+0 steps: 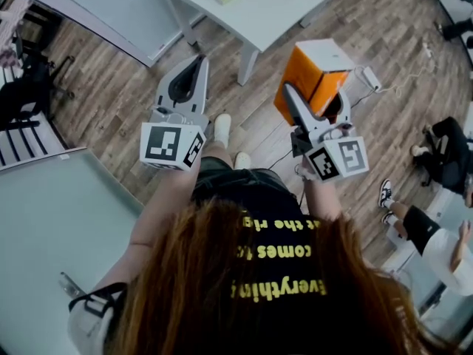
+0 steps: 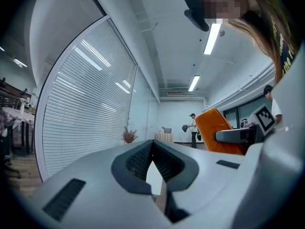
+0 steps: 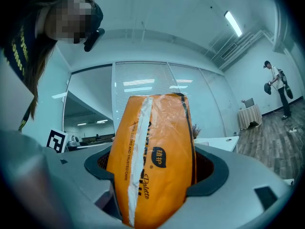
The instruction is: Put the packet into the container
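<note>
**Packet clamped in the right gripper, left gripper closed on nothing**

In the head view, the left gripper [image 1: 200,60] and the right gripper [image 1: 314,98] are held out side by side above a wooden floor [image 1: 111,102]. An orange packet [image 1: 319,74] is gripped in the right one, up in the air, near the corner of a white table [image 1: 273,13].

In the left gripper view, the tips of the left gripper [image 2: 152,146] are seen brought together, and nothing is held between them (only a narrow gap is left lower down, behind the tips). The packet [image 2: 215,128] is seen at the right side.

In the right gripper view, the jaws of the right gripper [image 3: 155,171] are pressed on both sides of the packet [image 3: 152,151], which stands upright between them. A person [image 3: 275,82] is seen far behind.
</note>
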Action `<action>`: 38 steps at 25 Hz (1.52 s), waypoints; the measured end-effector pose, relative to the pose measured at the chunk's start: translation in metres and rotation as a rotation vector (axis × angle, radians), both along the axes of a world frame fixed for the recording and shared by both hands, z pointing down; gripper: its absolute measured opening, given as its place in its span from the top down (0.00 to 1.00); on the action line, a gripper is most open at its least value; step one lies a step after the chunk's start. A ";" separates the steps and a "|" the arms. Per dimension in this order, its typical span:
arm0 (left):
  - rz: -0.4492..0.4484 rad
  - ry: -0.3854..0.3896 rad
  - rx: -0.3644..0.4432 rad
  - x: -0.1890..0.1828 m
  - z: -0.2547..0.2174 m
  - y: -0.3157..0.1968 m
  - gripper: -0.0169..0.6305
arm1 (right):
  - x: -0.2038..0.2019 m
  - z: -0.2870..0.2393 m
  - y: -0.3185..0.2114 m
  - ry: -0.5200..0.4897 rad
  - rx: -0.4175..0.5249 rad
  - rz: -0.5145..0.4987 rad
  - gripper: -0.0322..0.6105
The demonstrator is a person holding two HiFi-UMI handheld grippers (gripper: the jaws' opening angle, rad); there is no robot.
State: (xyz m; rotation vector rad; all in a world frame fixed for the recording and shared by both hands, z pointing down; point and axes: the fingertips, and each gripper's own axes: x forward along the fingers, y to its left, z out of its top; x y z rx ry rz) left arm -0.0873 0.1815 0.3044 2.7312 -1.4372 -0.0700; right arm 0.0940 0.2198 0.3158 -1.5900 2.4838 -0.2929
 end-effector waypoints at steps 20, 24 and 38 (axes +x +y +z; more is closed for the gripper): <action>0.114 0.038 -0.001 -0.027 0.001 -0.166 0.97 | -0.041 -0.005 -0.148 0.001 0.006 0.091 0.31; 0.141 0.041 -0.034 -0.014 0.009 -0.181 0.97 | -0.024 0.000 -0.160 0.003 -0.024 0.130 0.31; 0.110 0.022 -0.033 0.029 0.012 -0.249 0.97 | 0.038 0.014 -0.238 -0.013 -0.032 0.122 0.31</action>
